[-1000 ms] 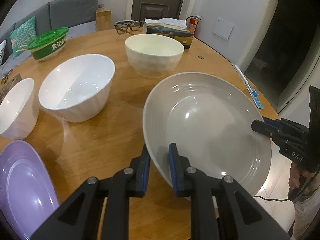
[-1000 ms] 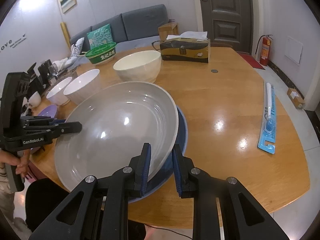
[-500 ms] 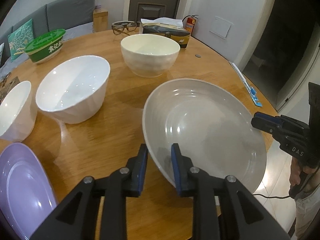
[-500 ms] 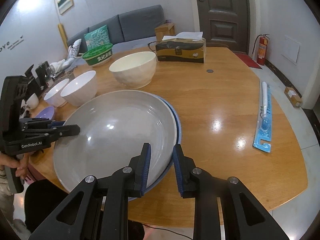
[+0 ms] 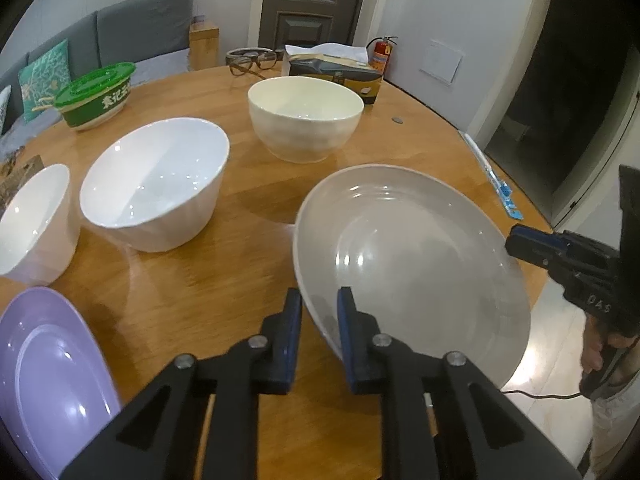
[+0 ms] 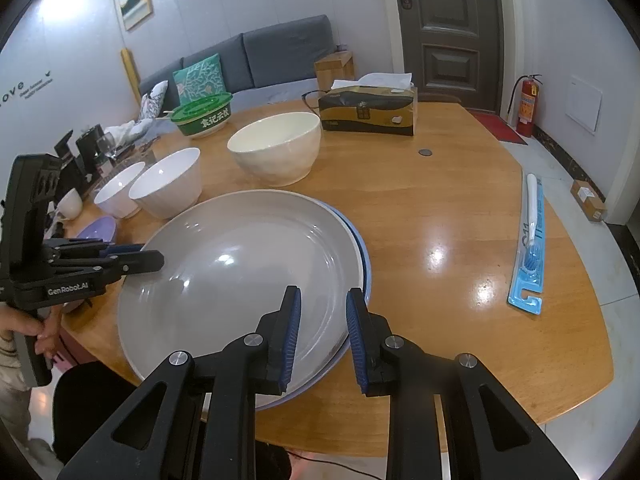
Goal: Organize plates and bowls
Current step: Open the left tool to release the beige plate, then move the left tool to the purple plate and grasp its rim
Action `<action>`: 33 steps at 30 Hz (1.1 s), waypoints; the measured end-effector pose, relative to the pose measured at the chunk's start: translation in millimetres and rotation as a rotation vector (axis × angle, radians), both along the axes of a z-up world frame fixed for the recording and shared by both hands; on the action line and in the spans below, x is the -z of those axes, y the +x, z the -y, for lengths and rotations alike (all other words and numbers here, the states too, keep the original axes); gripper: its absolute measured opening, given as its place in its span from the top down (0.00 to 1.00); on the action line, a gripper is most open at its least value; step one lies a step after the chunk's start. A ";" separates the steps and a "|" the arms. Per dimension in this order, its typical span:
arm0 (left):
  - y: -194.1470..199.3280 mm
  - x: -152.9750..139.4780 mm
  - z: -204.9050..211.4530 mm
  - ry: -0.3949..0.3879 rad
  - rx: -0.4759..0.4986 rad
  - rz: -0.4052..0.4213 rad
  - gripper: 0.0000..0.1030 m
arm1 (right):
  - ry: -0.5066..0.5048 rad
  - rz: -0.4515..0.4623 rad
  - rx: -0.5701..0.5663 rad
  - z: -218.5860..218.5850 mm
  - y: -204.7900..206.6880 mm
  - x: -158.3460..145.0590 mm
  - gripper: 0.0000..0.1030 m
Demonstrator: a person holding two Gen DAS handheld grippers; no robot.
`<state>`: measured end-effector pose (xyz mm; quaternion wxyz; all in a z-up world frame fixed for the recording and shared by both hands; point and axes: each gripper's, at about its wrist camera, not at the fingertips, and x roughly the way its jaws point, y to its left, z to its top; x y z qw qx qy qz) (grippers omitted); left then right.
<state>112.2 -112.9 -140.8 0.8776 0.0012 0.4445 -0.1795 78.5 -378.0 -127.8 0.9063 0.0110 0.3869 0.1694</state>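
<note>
Lowered onto the blue plate [image 6: 362, 256], the grey plate [image 6: 240, 276] sits between the spread right claw [image 6: 322, 312].

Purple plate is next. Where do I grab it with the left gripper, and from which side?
Take the purple plate by its thin raised rim, one finger above and one below, probably coming in low from the near table edge. It lies flat on the table, so only the rim offers purchase. The left gripper first has to leave the grey plate.

A tissue box [image 6: 368, 110], glasses [image 5: 251, 61] (behind it), and a packaged toothbrush [image 6: 531, 236].
</note>
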 end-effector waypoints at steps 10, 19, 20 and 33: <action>2.4 0.9 -4.7 -0.018 -0.009 -0.012 0.77 | 0.003 0.011 -0.015 -6.3 -1.9 -9.0 0.81; -32.8 -46.8 -67.5 -0.068 -0.103 0.104 0.59 | 0.008 0.075 -0.148 -56.3 -5.9 -41.9 0.69; -37.4 -50.7 -77.3 -0.069 -0.122 0.115 0.58 | 0.008 0.081 -0.165 -61.8 -6.7 -44.5 0.66; -103.8 -46.2 -240.7 -0.043 -0.414 0.159 0.53 | -0.023 -0.010 -0.547 -208.4 -6.6 -45.3 0.56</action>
